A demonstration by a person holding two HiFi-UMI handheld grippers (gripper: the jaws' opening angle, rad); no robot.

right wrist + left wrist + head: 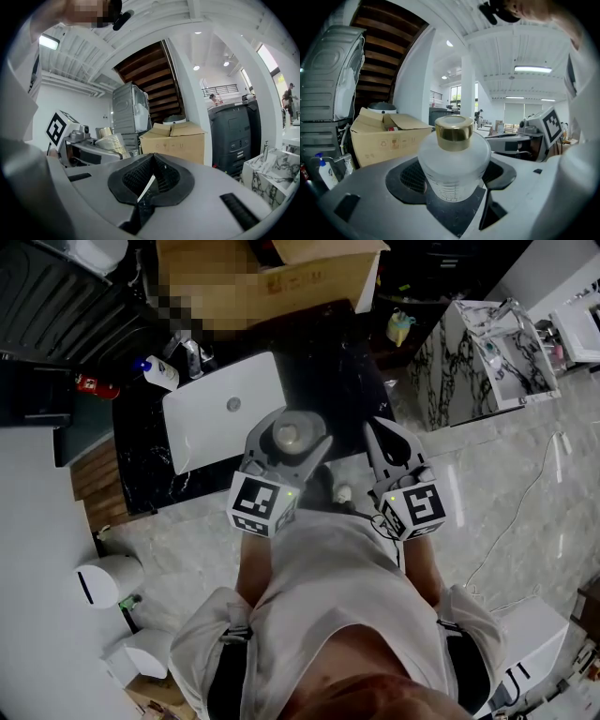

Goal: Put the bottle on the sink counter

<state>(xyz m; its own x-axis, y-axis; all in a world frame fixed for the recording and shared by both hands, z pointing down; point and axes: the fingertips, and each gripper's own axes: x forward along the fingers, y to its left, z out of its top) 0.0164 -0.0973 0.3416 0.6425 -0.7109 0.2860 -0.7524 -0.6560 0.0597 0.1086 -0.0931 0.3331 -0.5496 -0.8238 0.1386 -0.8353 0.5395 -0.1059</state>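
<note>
Frosted-glass bottle stands upright (gold cap up), clamped in our left gripper; the sink counter spreads just far of it. Our right gripper is pinched closed, empty.

Quick count from where I'm standing: two grippers, left gripper and right gripper, and two marker cubes, one per gripper. One frosted bottle with one gold cap. One white sink, one blue-topped pump bottle, one cardboard box, one marble-pattern cabinet. One person.
</note>
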